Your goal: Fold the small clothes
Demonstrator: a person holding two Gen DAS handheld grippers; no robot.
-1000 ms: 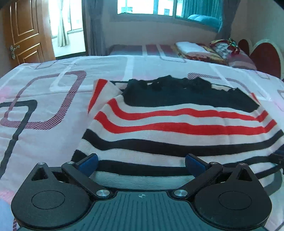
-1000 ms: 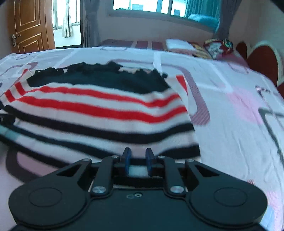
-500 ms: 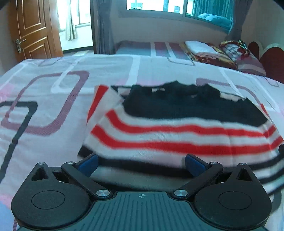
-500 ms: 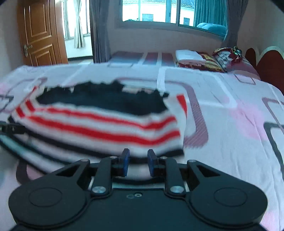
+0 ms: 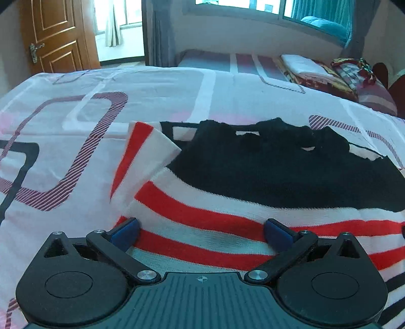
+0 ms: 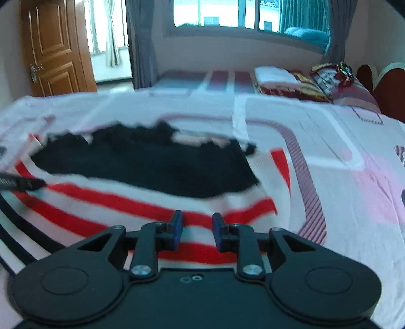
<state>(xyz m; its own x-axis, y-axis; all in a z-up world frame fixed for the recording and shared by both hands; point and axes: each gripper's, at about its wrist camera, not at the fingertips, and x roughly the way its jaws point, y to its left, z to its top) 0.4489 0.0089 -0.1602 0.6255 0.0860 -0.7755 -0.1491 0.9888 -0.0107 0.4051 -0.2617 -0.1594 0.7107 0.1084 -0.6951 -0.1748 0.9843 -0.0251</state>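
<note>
A small striped knit sweater (image 5: 227,215) with a black top part, red and black stripes on white, lies flat on the bed; it also shows in the right wrist view (image 6: 141,197). One sleeve (image 5: 141,162) is folded in at its left side. My left gripper (image 5: 201,231) is wide open, low over the sweater's red stripes near its left edge. My right gripper (image 6: 195,226) is partly open with a narrow gap, low over the red stripes near the sweater's right edge. Neither holds cloth. The left gripper's tip (image 6: 22,183) shows at the far left of the right wrist view.
The bed sheet (image 5: 76,141) is white and pink with purple and black rectangle patterns. Folded bedding and pillows (image 6: 291,81) lie at the far right on a second bed. A wooden door (image 5: 55,35) and a window (image 6: 227,15) are beyond.
Both grippers have moved forward over the sweater, from its black-striped hem to the red stripes. The right gripper's gap has widened slightly. The left stayed wide open.
</note>
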